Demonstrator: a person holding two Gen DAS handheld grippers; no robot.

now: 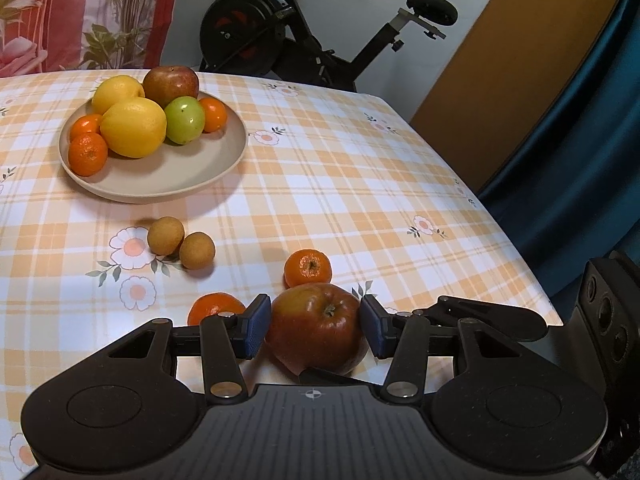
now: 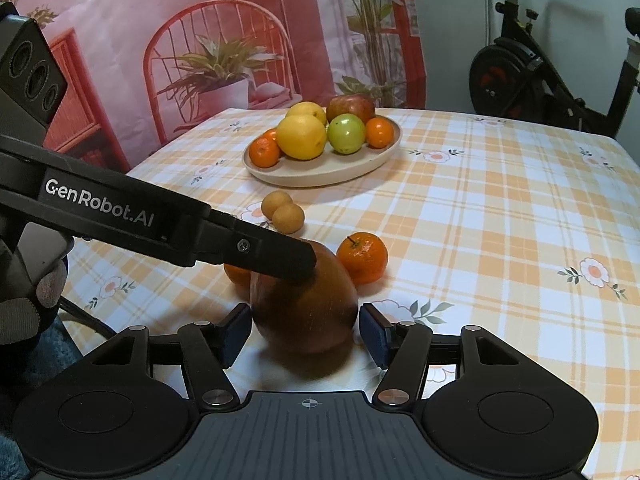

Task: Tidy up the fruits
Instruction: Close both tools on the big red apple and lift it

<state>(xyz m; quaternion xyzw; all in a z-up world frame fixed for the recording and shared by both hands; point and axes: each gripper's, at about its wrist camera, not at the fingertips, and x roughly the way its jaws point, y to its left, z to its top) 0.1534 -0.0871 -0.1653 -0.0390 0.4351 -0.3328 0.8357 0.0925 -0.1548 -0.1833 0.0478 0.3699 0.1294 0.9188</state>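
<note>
At lower centre, the left gripper (image 1: 316, 326) clasped the apple (image 1: 316, 328) across its middle; firm, smooth, likely slippery. The right gripper (image 2: 305, 330) stood open around it.

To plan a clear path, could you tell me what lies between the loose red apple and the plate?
Two small brown fruits lie on the tablecloth between the apple and the plate, clearest in the left wrist view.

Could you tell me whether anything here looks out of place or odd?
Both the left gripper and the right gripper bracket the same red apple. Two mandarins and two brown fruits lie on the tablecloth, outside the plate.
</note>
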